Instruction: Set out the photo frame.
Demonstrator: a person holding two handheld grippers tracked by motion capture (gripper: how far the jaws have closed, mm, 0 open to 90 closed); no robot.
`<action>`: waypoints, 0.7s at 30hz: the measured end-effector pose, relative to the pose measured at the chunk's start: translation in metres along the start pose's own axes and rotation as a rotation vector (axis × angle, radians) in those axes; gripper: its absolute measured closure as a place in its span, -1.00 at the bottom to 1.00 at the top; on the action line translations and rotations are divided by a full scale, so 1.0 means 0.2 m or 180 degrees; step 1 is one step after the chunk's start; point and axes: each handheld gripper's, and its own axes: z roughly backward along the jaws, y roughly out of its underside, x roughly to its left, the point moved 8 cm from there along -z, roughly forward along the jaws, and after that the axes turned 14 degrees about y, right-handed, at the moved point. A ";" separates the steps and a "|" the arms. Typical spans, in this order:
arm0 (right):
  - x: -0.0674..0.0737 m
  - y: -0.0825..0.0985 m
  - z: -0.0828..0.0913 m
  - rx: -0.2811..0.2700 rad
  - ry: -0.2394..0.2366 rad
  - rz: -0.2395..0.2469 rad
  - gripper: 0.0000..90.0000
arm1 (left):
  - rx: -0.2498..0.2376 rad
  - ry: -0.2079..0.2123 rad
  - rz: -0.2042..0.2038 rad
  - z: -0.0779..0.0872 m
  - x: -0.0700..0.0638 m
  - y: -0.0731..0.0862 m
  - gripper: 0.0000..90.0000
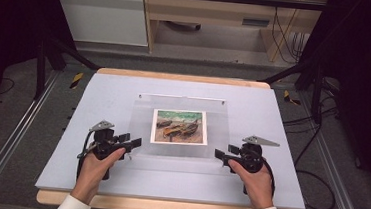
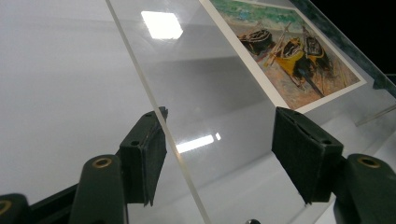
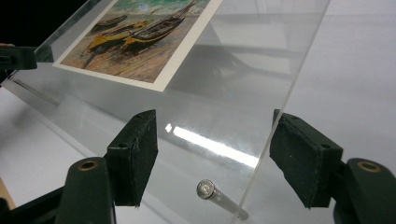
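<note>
Person stands at the near edge of a pale grey-blue table mat (image 1: 99,92), one black two-jaw gripper in each hand. The thing being worked on is a clear rectangular acrylic sheet (image 1: 181,129) with a small boat painting print (image 1: 179,126) under or in it, lying mid-table between the two grippers. Left gripper (image 1: 133,143) sits at the sheet's near-left corner; in the left gripper view the jaws stand well apart with the sheet's edge (image 2: 154,107) running up between them. The left pad (image 2: 148,154) is right against that edge, looks like touching; the right pad is clear of it, over the sheet's face, so no clamp. Right gripper (image 1: 219,154) is at the near-right corner, mirror pose. In the right gripper view its jaws are also apart, the sheet edge (image 3: 275,112) passes between them, nearer the right pad (image 3: 299,156); contact there is hard to tell, and the left pad sits off the surface. A short silver metal standoff pin (image 3: 217,198) shows through the sheet between the right gripper's jaws. Print (image 2: 289,51) lies farther up the sheet, well away from either set of pads. Both hands low on the mat, cuffs white.
</note>
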 end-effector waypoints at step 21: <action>0.00 0.02 0.04 -0.0056 0.0028 0.0021 -0.12 | 0.0031 -0.0022 -0.0057 0.03 -0.03 0.02 -0.14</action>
